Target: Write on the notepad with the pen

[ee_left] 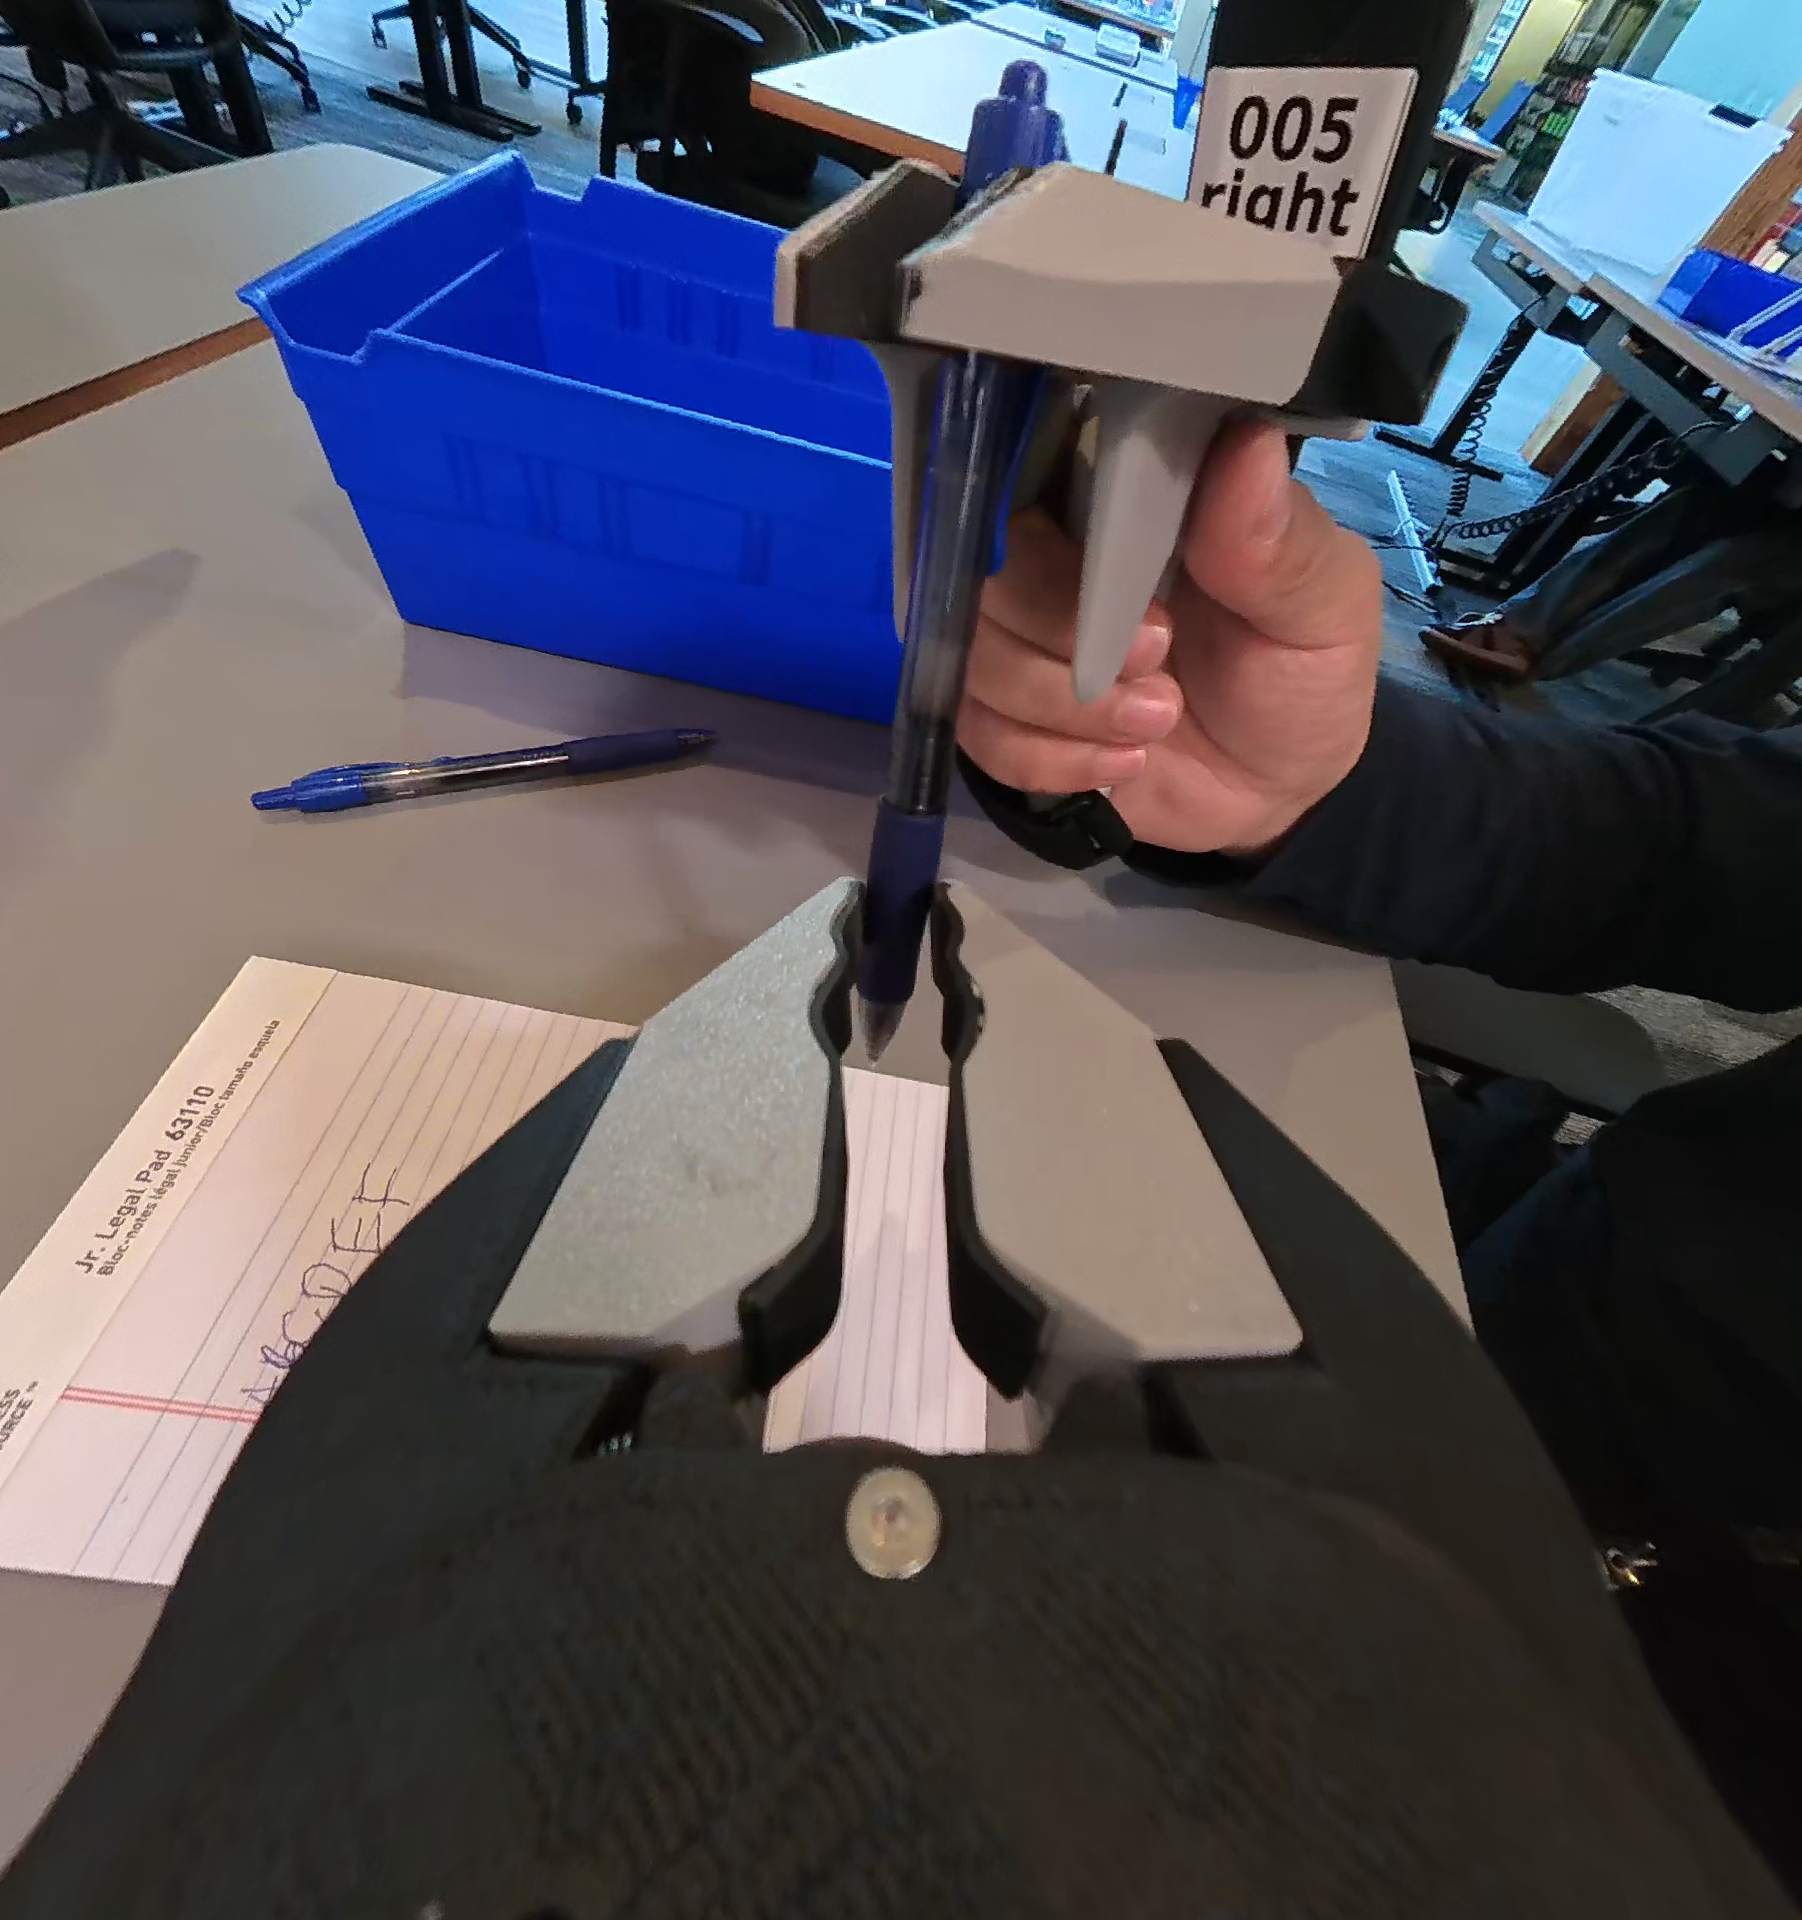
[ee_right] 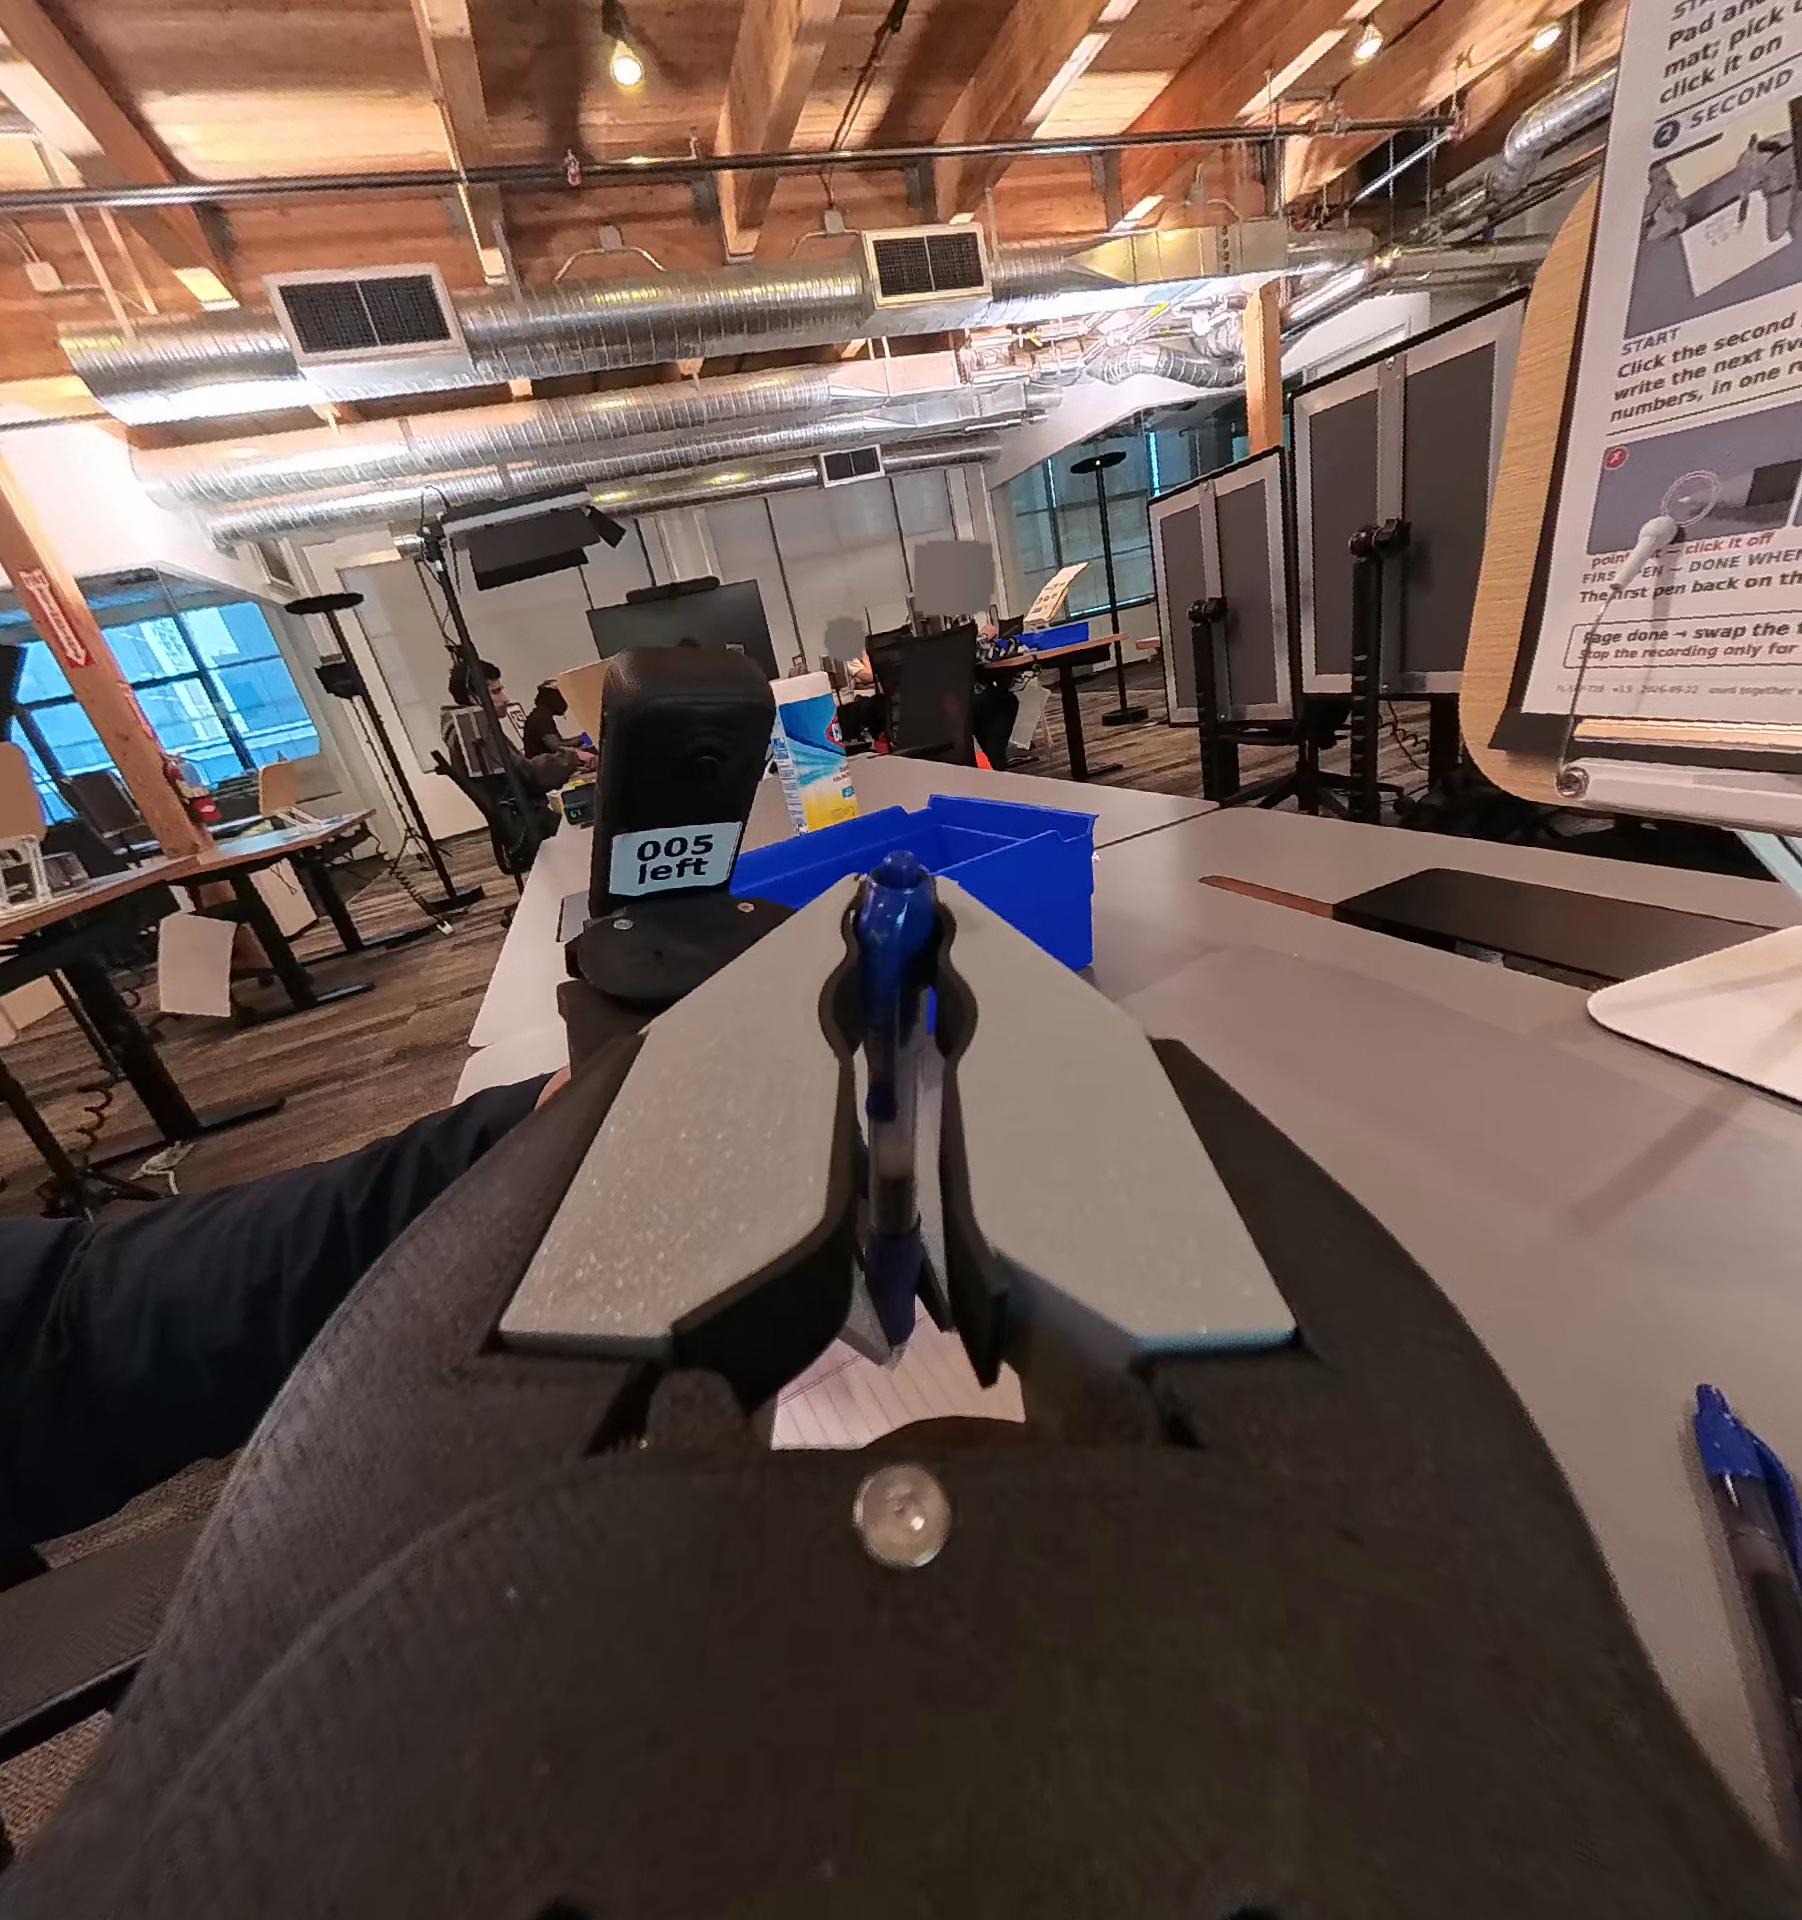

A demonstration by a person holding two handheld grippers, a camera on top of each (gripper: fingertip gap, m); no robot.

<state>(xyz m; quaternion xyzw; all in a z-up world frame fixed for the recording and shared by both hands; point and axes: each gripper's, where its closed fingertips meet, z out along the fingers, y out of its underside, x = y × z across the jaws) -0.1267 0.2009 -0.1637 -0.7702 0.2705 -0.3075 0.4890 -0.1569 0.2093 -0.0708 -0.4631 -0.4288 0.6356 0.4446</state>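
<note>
A white lined notepad (ee_left: pixel 253 1195) with some blue handwriting lies on the grey table (ee_left: pixel 201 665). My right gripper (ee_left: pixel 876 265) is held sideways above it and is shut on the upper barrel of a blue pen (ee_left: pixel 923 623). The pen hangs upright with its tip just above the pad. My left gripper (ee_left: pixel 897 904) is closed around the pen's rubber grip near the tip. In the right wrist view the pen (ee_right: pixel 892 1143) runs between the right gripper's (ee_right: pixel 897 914) fingers, and a strip of the notepad (ee_right: pixel 876 1413) shows below.
A second blue pen (ee_left: pixel 481 769) lies on the table left of the held one; it also shows in the right wrist view (ee_right: pixel 1780 1621). A blue bin (ee_left: pixel 585 499) stands behind. A hand (ee_left: pixel 1219 675) holds the right gripper. An instruction sheet on a stand (ee_right: pixel 1707 416) is at the right. Some 9 cm of space lies between my two pairs of fingers.
</note>
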